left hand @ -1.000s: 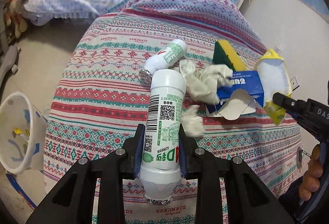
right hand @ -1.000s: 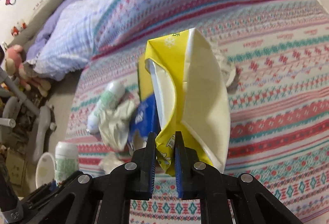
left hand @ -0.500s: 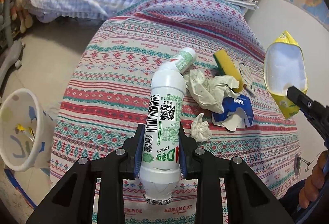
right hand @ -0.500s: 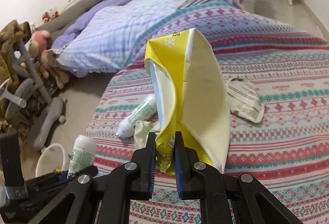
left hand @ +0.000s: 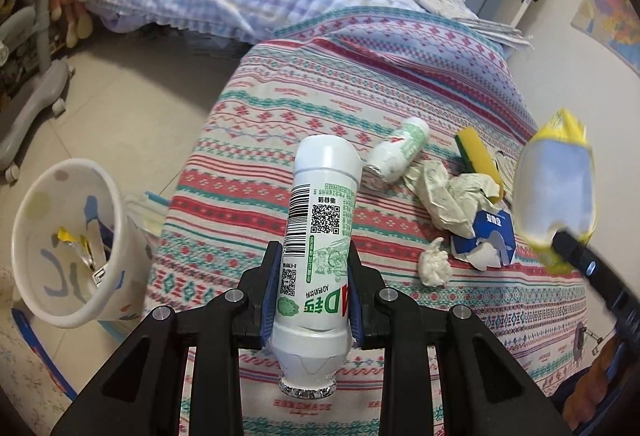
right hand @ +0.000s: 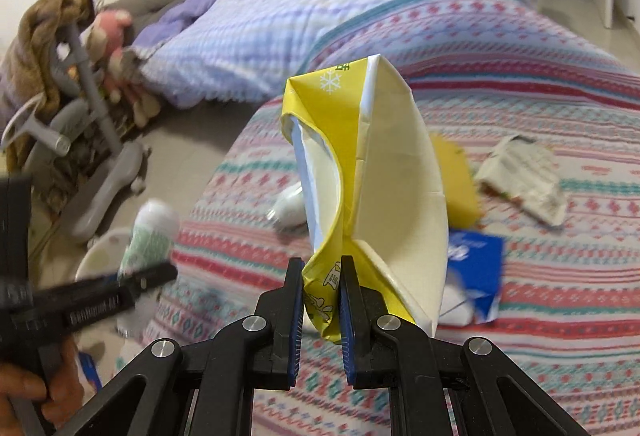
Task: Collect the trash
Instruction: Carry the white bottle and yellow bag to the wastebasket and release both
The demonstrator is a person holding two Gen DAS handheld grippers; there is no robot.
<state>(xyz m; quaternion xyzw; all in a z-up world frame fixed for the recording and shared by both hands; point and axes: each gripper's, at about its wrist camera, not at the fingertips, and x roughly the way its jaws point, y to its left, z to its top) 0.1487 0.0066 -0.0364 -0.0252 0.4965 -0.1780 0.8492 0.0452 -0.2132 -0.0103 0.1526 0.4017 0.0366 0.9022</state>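
A: White plastic, green label: that bottle [left hand: 320, 248] sits clamped between the two pads of the left claw [left hand: 312, 292], foil-sealed mouth toward the camera, base pointing away over the bed's edge.

B: And the right claw [right hand: 320, 300]?

A: Pinched nearly closed on the lower corner of a yellow wrapper [right hand: 372, 187], which stands up from the pads, its pale inner side showing. It hangs above the patterned bedspread [left hand: 360, 83].

B: Where does the trash go?

A: A white bin [left hand: 60, 236] with coloured dots stands on the floor just beside the bed, to the left of the held bottle. Some scraps, one of them yellow foil, lie in it.

B: What lies on the bed?

A: A second white bottle [left hand: 400, 151] on its side, touching a crumpled cream paper [left hand: 448, 195]. Beside that, a yellow and green sponge [left hand: 476, 155], a torn blue carton [left hand: 488, 240], and a small white tissue ball [left hand: 434, 264] near the carton. The right wrist view also shows a flattened printed wrapper [right hand: 524, 175] farther along, apart from the heap.
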